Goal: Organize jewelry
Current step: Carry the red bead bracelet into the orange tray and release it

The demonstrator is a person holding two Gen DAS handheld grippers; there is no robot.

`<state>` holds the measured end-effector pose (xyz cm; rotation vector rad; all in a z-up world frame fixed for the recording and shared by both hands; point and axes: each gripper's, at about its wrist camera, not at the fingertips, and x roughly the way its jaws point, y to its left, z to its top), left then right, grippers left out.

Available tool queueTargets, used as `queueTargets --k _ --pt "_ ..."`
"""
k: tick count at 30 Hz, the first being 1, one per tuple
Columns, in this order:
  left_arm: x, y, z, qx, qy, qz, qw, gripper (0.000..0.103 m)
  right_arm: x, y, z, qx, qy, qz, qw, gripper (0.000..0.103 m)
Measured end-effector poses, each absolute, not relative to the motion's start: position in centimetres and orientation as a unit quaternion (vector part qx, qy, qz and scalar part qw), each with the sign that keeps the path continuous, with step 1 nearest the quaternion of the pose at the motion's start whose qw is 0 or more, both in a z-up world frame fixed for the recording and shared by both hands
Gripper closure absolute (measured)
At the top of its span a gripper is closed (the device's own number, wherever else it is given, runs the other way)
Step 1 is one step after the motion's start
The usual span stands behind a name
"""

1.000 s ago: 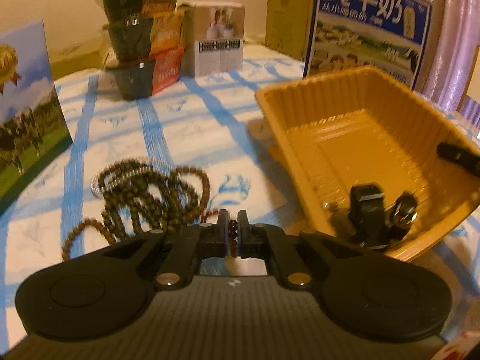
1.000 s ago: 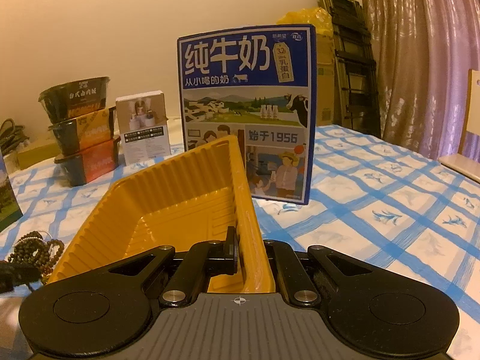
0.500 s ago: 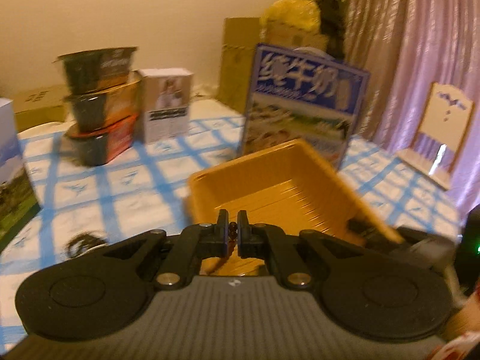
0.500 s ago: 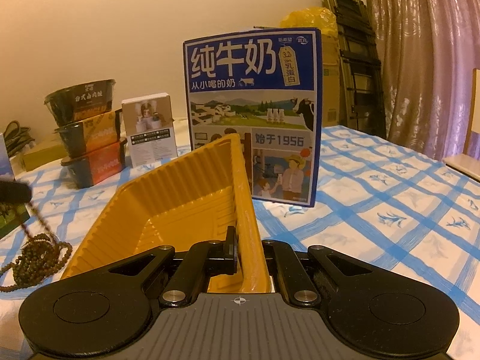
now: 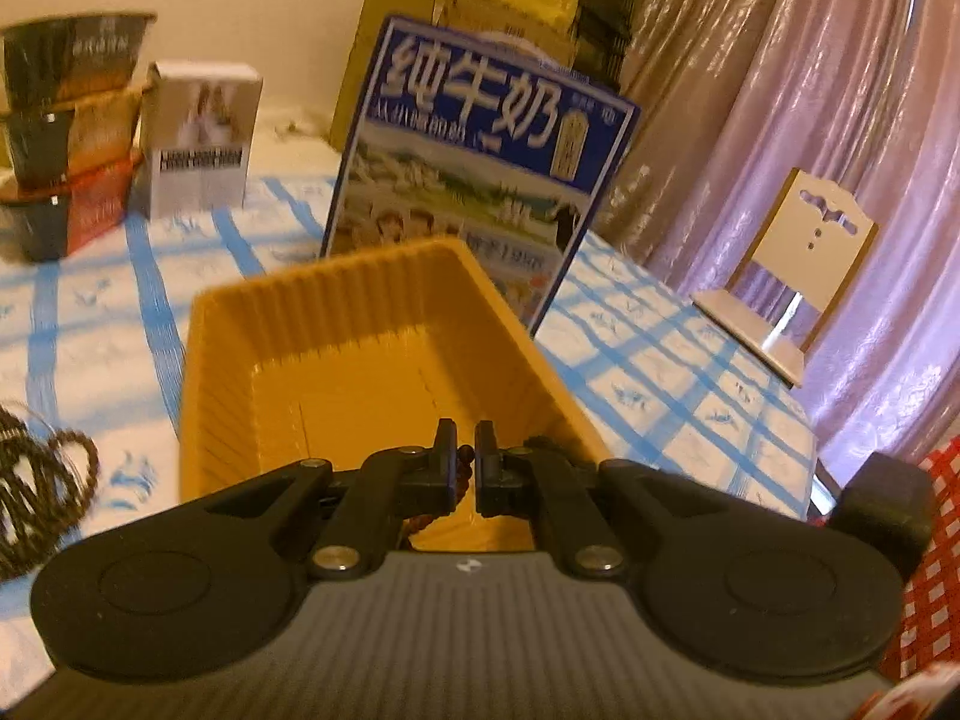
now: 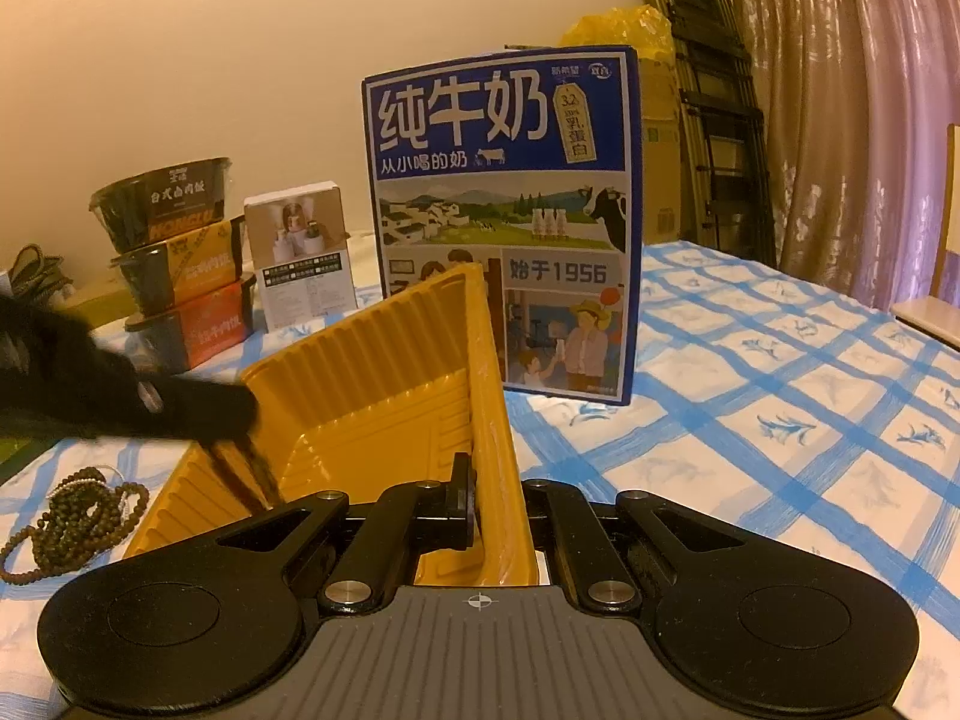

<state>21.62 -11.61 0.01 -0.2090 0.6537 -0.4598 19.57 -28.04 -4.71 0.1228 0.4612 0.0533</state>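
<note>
Bead string (image 5: pixel 462 456) mostly hidden between left gripper (image 5: pixel 465 441) fingers, blurred above yellow tray (image 5: pixel 360 324)

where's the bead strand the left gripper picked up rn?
Bead strand hangs from the shut left gripper over the near-left corner of the yellow tray, at left in the right wrist view; remaining beads lie on the tablecloth beside it.

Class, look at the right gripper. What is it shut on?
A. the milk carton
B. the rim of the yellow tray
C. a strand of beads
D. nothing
B: in the right wrist view the right gripper has its fingers clamped on the side wall of the yellow tray.
</note>
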Motion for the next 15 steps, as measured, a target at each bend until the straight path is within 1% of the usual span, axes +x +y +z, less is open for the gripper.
queueTargets --k 3,5,8,10,15 --pt "21.5 -11.5 -0.7 -0.112 0.328 -0.224 0.911 0.096 19.6 -28.2 -4.8 0.064 0.232 0.026 0.97 0.098" --pt "21.3 -11.3 -0.7 -0.119 0.33 -0.223 0.909 0.089 19.6 -28.3 -4.9 0.068 0.234 0.024 0.97 0.098" --pt "20.5 -10.6 -0.5 -0.124 0.324 -0.215 0.913 0.085 19.6 -28.4 -4.9 0.072 0.238 0.023 0.968 0.098" --pt "19.5 -9.9 -0.4 -0.119 0.317 -0.2 0.919 0.083 19.5 -28.5 -4.9 0.073 0.24 0.021 0.968 0.098" --pt "16.5 -6.7 -1.2 -0.125 0.317 -0.142 0.929 0.082 19.3 -28.7 -5.1 0.081 0.248 0.017 0.965 0.098"
